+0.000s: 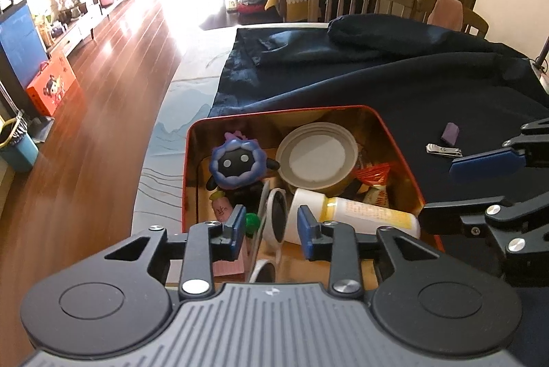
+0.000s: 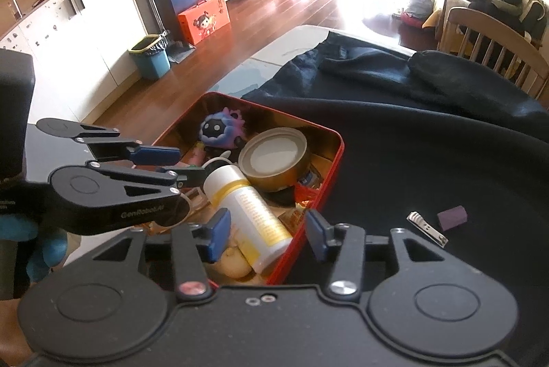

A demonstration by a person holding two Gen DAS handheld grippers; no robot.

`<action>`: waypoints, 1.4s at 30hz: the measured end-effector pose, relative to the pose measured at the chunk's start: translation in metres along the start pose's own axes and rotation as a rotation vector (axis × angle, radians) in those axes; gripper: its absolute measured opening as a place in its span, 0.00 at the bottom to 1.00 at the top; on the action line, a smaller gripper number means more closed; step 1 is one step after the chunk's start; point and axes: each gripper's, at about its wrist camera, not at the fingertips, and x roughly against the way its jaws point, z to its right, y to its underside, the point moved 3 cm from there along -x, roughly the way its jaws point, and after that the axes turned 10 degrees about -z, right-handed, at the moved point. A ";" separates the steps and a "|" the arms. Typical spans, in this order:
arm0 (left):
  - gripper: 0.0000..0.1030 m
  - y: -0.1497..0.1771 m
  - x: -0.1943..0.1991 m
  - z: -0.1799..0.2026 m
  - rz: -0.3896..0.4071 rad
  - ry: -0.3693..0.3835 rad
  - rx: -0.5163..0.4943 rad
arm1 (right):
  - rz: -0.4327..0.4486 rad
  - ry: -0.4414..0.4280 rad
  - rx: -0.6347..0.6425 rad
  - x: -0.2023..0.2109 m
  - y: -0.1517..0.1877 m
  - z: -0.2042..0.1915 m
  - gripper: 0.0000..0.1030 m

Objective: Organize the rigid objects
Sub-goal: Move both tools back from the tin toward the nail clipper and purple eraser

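Tin (image 1: pixel 394 140) sitting open on the dark cloth (image 1: pixel 377 85) at the bench's left edge, already holding most items: plush toy (image 1: pixel 236 161), round lid (image 1: pixel 315 156), white bottle (image 1: pixel 360 212) lying on its side, sunglasses (image 1: pixel 276 216), snack packets.

Left claw (image 1: pixel 272 228) hovering over the tin's near end, partly open, nothing between the pads; sunglasses lying below the gap, released by the look of it. Right claw (image 2: pixel 267 235) hovering over the tin's near right corner, jaws apart, pads clear of the bottle underneath. Neither claw holding anything.

Remaining, judging by the layout: nail clipper (image 2: pixel 427 228) and small purple block (image 2: pixel 452 216), lying just beside each other on the cloth, right of the tin and well apart from it. Task looking mostly done.

Clearance: tin crowded, free space only toward the far wall behind the lid. Red rim standing between claws and loose items, needing a lift over it. Cloth right of the tin flat and open; folds bunching at the far end. Claws working close together at the tin's near end, risking a clash.
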 end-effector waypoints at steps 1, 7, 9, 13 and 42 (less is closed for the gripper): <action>0.47 0.001 0.002 0.002 0.004 0.002 0.002 | 0.007 -0.001 0.000 0.003 0.001 0.000 0.49; 0.68 0.004 0.019 0.013 0.047 0.006 0.016 | 0.037 -0.001 -0.003 0.021 0.012 0.008 0.54; 0.68 0.003 0.023 0.019 0.053 0.009 0.015 | 0.043 -0.003 -0.006 0.025 0.016 0.012 0.60; 0.68 0.002 0.028 0.030 0.062 0.012 0.018 | 0.046 -0.003 -0.010 0.031 0.024 0.023 0.64; 0.80 -0.026 0.003 0.181 0.091 0.128 -0.026 | 0.081 0.009 -0.132 0.064 0.069 0.183 0.97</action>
